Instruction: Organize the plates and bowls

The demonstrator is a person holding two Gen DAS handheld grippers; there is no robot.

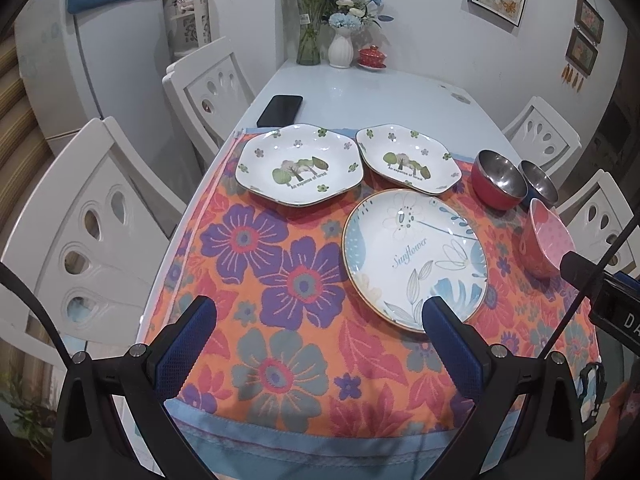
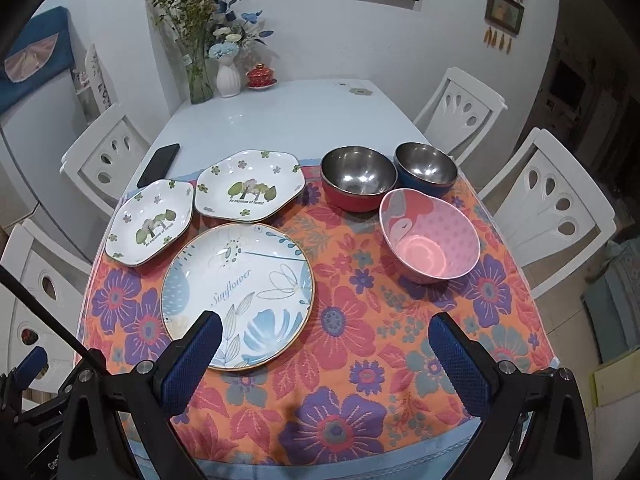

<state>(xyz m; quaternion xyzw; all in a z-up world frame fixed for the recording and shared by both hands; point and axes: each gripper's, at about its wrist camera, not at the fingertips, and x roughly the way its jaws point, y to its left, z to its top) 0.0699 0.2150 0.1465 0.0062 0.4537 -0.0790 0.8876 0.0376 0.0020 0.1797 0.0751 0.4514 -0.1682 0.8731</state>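
Left wrist view. Left gripper point(image 1: 320, 322): jaws stood wide apart, holding nothing, above the near edge of the floral cloth point(image 1: 280, 280) on the table point(image 1: 360, 92). Round "Sunflower" plate point(image 1: 414, 258): lay flat on the cloth, its near rim just beside the right-hand jaw. Two hexagonal tree-print plates, left one point(image 1: 300, 164) and right one point(image 1: 408, 158): side by side behind the round plate, edges close. Red steel-lined bowl point(image 1: 498, 180), blue steel-lined bowl point(image 1: 538, 182) and pink bowl point(image 1: 546, 242): grouped at the right. Black phone point(image 1: 280, 110): on bare table beyond the cloth. The other tool showed at the right margin.

Right wrist view. Right gripper point(image 2: 326, 342): jaws fully spread, empty, low over the cloth point(image 2: 340, 340). Round plate point(image 2: 238, 292): partly behind the left-hand jaw. Hexagonal plates point(image 2: 150, 222) and point(image 2: 248, 188): behind it. Red bowl point(image 2: 358, 178) and blue bowl point(image 2: 426, 170): touching or nearly so. Pink bowl point(image 2: 430, 238): upright, just in front of them. Vases point(image 2: 228, 72): at the far end.

Handling note, as judgement: nothing appeared stacked yet. A sound first step would be nesting like with like, one hexagonal plate onto its twin, steel bowl into steel bowl. Glazed rims likely slip, so each jaw pair should bite squarely across a rim, lift level, and lower centred to avoid chipping.
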